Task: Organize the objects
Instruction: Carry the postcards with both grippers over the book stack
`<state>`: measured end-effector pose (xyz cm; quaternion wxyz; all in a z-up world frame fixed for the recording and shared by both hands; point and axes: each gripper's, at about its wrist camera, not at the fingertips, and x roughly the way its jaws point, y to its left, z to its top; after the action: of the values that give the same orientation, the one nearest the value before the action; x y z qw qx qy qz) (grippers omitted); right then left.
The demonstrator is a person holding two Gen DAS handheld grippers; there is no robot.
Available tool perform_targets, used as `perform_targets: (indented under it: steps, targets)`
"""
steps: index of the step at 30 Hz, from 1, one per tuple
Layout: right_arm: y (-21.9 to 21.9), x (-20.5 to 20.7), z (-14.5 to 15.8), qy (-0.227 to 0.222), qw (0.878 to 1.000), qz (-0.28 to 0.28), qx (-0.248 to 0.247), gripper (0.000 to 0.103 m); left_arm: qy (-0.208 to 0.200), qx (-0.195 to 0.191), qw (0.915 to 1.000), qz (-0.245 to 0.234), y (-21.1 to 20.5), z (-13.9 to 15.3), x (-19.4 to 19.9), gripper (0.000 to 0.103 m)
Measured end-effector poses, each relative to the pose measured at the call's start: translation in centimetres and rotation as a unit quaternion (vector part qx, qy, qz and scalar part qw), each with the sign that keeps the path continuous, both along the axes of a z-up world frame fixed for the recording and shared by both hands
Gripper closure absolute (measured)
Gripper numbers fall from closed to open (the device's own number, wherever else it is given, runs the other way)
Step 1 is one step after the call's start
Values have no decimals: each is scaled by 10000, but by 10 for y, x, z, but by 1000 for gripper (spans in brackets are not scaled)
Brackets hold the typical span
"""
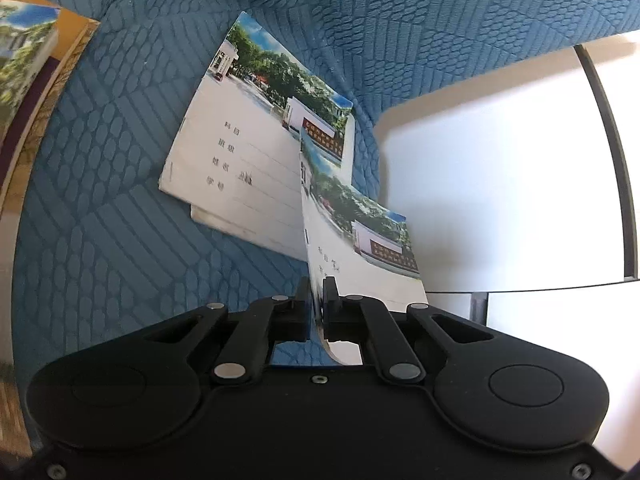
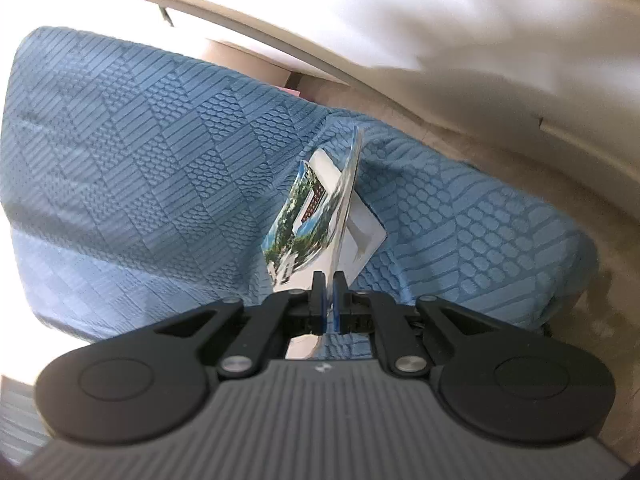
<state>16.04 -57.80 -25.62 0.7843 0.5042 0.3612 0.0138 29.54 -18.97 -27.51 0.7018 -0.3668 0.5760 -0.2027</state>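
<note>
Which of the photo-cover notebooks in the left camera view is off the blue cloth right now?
The nearer notebook, pinched edge-up in the left gripper. The farther notebook lies flat on the cloth.

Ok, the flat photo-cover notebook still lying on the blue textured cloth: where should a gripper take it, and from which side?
Take the flat photo-cover notebook by its bottom edge, which overhangs the pages beneath. Come in low across the blue textured cloth from the near side; lying flat, only a thin edge fits the jaws.
</note>
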Motion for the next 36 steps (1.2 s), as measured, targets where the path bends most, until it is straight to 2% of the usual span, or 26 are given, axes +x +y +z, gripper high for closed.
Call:
perform_targets:
  steps: [3,15,21,30,36]
  targets:
    - [1,-8,10,-107,9998,67,-183,97,-56,62,10000,-22,1,12,-10,99]
    - [15,-39,42,-187,9993,254,-186,97,-242,78,9996,110,28,58,-53,98]
    - [28,-59,67,-230,9988,321,-293,97,-295,42,9994,165,45,80,-79,98]
    - [54,-77,105,-246,9980,475,-323,97,-634,145,9975,264,74,137,-110,98]
    - [80,-82,138,-313,9957,736,-461,97,-791,72,9959,442,102,171,-125,98]
